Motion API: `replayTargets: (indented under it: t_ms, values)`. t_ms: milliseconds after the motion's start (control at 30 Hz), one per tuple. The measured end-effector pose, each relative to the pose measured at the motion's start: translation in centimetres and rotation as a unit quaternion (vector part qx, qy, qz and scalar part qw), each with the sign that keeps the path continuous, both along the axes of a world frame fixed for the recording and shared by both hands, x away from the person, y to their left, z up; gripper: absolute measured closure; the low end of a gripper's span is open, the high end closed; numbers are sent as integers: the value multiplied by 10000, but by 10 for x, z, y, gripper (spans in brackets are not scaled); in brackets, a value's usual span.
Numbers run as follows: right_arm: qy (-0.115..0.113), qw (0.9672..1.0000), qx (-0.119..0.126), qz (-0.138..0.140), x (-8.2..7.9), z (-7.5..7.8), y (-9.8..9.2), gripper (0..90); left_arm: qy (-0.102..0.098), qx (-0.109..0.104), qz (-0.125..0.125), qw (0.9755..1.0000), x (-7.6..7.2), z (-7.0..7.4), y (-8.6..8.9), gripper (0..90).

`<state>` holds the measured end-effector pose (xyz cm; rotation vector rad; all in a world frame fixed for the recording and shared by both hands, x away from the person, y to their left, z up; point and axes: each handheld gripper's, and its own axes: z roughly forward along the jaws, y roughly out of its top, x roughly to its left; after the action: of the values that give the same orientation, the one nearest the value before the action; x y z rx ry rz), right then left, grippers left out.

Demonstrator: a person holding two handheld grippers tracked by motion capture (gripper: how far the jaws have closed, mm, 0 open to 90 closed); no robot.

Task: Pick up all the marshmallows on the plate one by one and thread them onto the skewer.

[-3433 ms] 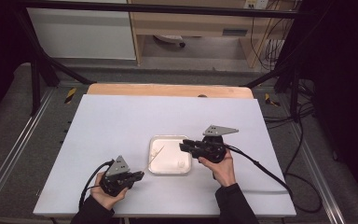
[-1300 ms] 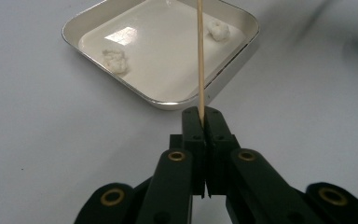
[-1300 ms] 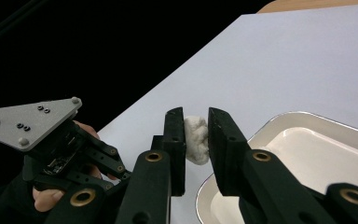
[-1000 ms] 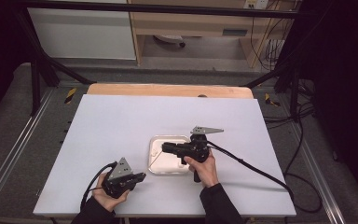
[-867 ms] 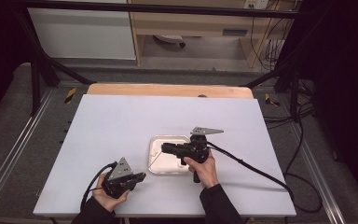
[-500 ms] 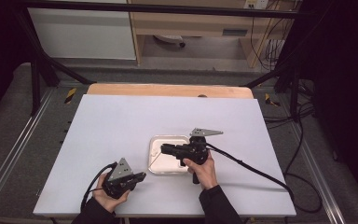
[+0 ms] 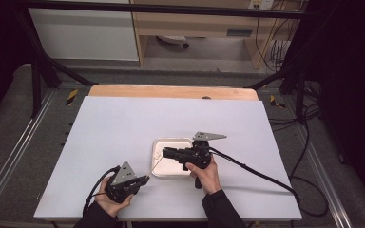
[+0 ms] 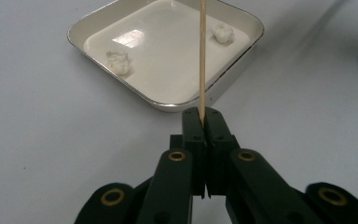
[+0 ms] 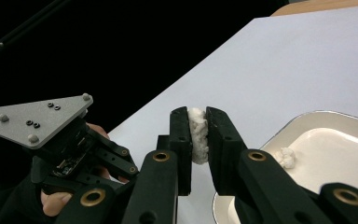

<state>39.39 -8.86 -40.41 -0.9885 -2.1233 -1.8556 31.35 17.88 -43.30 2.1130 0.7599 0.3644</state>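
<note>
White cauliflower floret (image 9: 198, 135) is being gripped by the right hand-held gripper (image 9: 198, 122); left hand-held gripper (image 8: 204, 116) is clamping the wooden skewer (image 8: 202, 56), nothing skewered yet, two florets waiting in the tray (image 8: 168, 100)

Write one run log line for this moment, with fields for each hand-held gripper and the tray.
left hand-held gripper: shut on skewer | right hand-held gripper: shut on white lump | tray: two white pieces inside

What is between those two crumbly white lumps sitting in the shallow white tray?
In the left gripper view, a thin wooden skewer, clamped in the left gripper, crosses between the two white lumps in the shallow white tray; otherwise that stretch is bare.
</note>
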Motion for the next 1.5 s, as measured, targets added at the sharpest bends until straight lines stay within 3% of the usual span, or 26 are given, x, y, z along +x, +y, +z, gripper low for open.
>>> replayTargets:
  t_ms: [800, 1300, 1467, 1500]
  values:
    - [-142, 9999, 50, 53, -6, -2, 3, 821, -114, 16, 15, 9999, -3, 1, -4, 890]
    - [-91, 9999, 13, 108, -7, -3, 3, 821, -104, 5, 12, 9999, -3, 2, -4, 890]
    - [-28, 9999, -24, 131, -7, -5, 4, 819, -50, -81, 13, 10000, -2, 2, -5, 890]
    - [49, 9997, -74, 234, -6, -7, 5, 817, -73, -313, -30, 9995, -2, 7, -6, 890]
